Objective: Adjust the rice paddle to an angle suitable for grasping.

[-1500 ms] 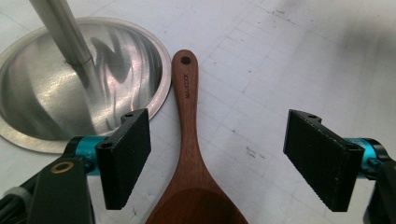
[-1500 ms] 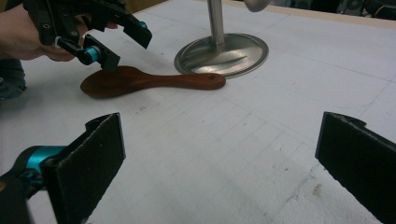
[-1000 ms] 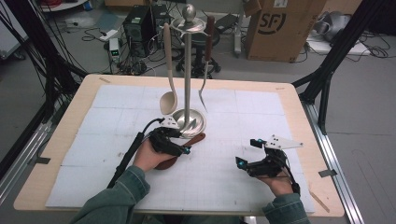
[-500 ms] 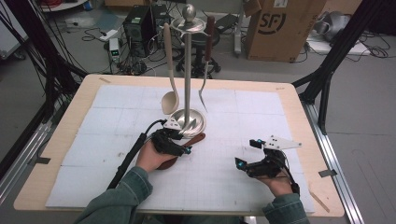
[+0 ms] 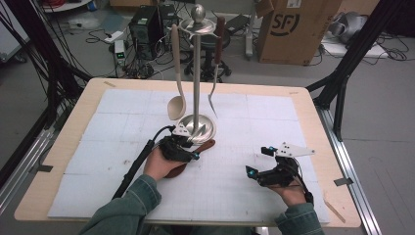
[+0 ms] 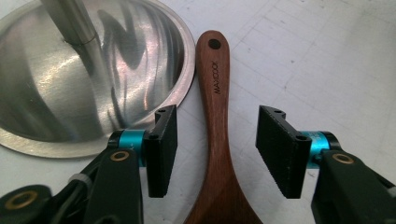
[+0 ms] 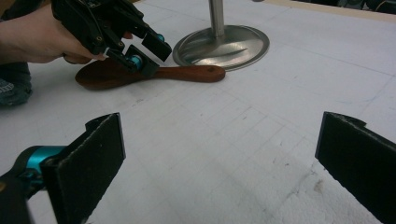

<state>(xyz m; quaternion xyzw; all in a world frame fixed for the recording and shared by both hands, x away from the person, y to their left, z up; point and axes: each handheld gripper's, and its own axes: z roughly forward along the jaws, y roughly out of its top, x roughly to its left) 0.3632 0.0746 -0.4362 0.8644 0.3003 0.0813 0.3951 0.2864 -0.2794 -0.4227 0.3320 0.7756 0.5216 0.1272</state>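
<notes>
Down beside the base of the steel utensil stand (image 5: 195,128), your left hand-held gripper (image 6: 217,149) is lined up on the wooden spatula (image 6: 217,140), which lies flat on the worktop (image 5: 303,103) with the holed end of its handle just beside the rim of the base. The jaws have just been closing with the handle between them, yet both pads stand clear of the wood, a gap on either side, so nothing is gripped at this point. You look to be in the grasp step, picking the spatula up, most likely to hang it on the stand with the others. Your next move calls for finishing the squeeze squarely across the narrow neck of the handle, then lifting straight up so the tip doesn't knock the base; the inner jaw sits close to that steel rim, so mind it. Your right hand-held gripper (image 7: 219,168) waits well apart on the worktop, jaws spread wide and holding nothing, pointing toward the action. The count: 1 stand, 2 utensils hanging from it, namely 1 pale ladle (image 5: 176,105) and 1 dark-handled fork (image 5: 214,100), plus 1 wooden spatula on the worktop, 3 utensils in all. 2 hand-held grippers, 1 in each of your hands, and 1 cardboard box (image 5: 293,29) on the floor behind.
</notes>
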